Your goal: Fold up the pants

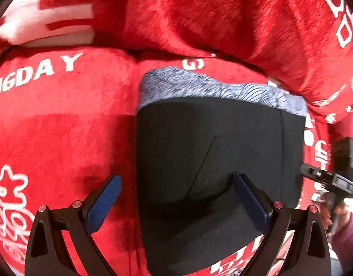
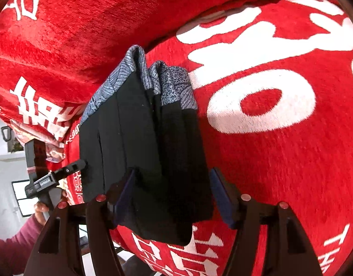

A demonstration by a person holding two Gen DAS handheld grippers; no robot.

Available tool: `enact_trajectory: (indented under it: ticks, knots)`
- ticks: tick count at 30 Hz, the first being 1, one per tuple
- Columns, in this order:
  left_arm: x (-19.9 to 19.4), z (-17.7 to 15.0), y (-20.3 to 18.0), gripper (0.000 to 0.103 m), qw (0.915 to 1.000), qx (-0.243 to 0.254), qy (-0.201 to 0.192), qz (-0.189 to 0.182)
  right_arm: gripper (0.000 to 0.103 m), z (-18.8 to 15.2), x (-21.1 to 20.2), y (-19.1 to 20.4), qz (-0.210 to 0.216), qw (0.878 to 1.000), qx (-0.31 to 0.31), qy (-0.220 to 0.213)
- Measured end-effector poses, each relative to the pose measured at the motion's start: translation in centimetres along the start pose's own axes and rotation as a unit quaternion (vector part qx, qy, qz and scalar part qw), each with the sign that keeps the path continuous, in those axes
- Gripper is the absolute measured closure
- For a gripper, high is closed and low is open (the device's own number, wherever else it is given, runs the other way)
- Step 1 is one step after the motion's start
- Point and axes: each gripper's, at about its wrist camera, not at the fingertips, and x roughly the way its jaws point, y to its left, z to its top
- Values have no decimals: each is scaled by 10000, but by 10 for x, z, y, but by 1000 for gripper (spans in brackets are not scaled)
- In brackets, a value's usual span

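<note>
Black pants (image 1: 217, 151), folded to a compact stack with the grey patterned waistband (image 1: 213, 87) at the far end, lie on the red printed blanket (image 1: 61, 126). My left tongs (image 1: 176, 204) stand wide apart over the near left edge, gripping nothing. My right tongs (image 2: 174, 195) straddle the near right corner, pads off the cloth, probably letting go so the fold stays put.

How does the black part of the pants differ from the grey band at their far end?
The black part is plain and dark; the grey band is pale with a fine line pattern. The black part covers most of the pants; the grey band is only a narrow strip at the far edge. Both lie folded on the red blanket.
</note>
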Motion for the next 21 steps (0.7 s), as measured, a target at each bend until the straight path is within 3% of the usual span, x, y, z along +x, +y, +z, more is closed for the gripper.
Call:
enact_trajectory:
  ticks: [2, 6, 10, 15, 21]
  knots:
    - [13, 8, 2, 4, 9994, 31, 164, -313, 33, 6, 4, -4, 173, 9998, 3, 42]
    - [30, 11, -5, 4, 9986, 228, 324, -345, 29, 18, 13, -10, 476, 9987, -41, 169]
    - [35, 10, -8, 1, 9986, 102, 269, -450, 27, 30, 23, -11, 667, 9972, -148, 289]
    - [45, 12, -8, 1, 9982, -81, 258, -529, 26, 32, 33, -26, 1038, 9935, 437, 183]
    - [40, 7, -8, 4, 9985, -149, 162, -498, 35, 30, 32, -25, 1023, 9934, 487, 178]
